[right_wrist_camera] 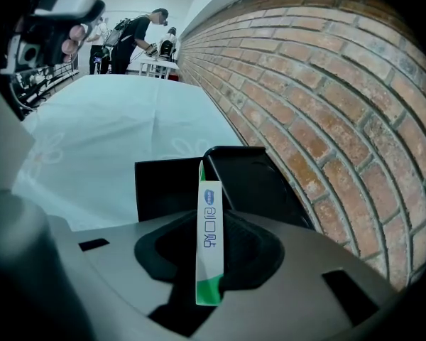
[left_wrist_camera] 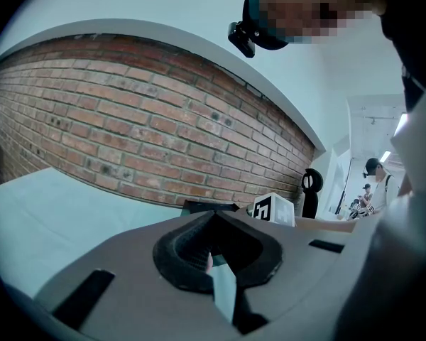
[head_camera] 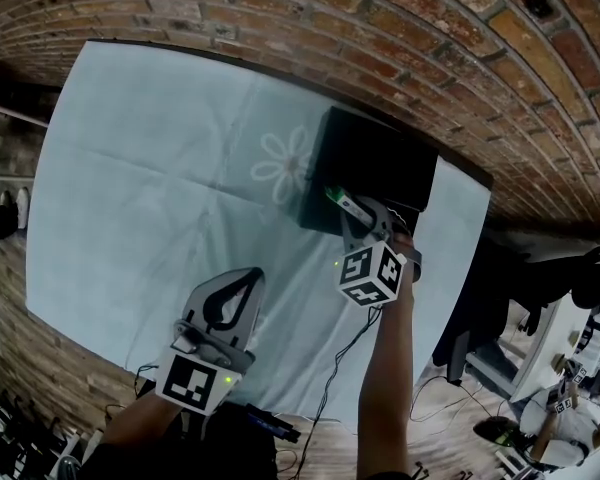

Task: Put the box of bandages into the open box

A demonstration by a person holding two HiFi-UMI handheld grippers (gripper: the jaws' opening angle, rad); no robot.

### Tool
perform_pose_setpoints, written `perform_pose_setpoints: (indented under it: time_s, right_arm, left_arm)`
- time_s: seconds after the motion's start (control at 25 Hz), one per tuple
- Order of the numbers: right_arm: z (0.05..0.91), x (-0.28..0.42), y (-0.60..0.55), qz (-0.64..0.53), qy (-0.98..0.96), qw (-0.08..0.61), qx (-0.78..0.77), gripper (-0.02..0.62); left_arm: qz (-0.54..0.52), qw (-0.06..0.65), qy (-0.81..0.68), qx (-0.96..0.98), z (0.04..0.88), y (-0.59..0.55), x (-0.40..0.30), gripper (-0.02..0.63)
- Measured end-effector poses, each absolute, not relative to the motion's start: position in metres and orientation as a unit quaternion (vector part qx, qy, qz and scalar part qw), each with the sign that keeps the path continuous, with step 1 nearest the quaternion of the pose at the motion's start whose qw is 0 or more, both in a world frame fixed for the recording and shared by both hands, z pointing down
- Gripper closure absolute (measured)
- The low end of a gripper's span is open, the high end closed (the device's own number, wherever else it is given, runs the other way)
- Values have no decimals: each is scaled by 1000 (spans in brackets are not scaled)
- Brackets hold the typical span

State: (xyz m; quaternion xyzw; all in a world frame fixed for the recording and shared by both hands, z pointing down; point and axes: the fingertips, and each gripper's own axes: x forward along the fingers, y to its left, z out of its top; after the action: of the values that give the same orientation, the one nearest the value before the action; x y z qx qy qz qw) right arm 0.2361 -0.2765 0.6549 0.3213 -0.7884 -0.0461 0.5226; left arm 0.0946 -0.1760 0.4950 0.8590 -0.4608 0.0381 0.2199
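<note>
Plainly the slim white-and-green cardboard box of bandages is a light, stiff little thing, smooth-faced and likely to crush if squeezed hard. Pinching its two broad faces near the lower end, as the right gripper does, looks the sensible hold. Its jaws clamp the carton edge-on, upright between the pads, at the near rim of the black open box on the pale blue tablecloth. The right forearm reaches forward, gripper tipped steeply down. The left gripper hangs near the table's front edge, jaws pressed together, holding nothing.
</note>
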Motion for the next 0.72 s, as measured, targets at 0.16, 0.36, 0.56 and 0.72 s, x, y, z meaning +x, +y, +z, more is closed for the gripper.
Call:
perform_pose_setpoints:
  time_s: [0.16, 0.36, 0.56, 0.72]
  right_arm:
    - [657, 235, -278, -46, -787, 526, 320, 494]
    - [662, 234, -277, -41, -785, 534, 312, 494]
    - [665, 233, -277, -36, -785, 536, 309, 492]
    - [665, 232, -278, -31, -785, 536, 308, 491]
  left_arm:
    - [39, 223, -461, 858, 496, -176, 93, 575]
    - [38, 223, -461, 858, 498, -177, 92, 575]
    - [38, 224, -461, 858, 498, -177, 91, 575]
    - [39, 226, -460, 857, 499, -176, 90, 575]
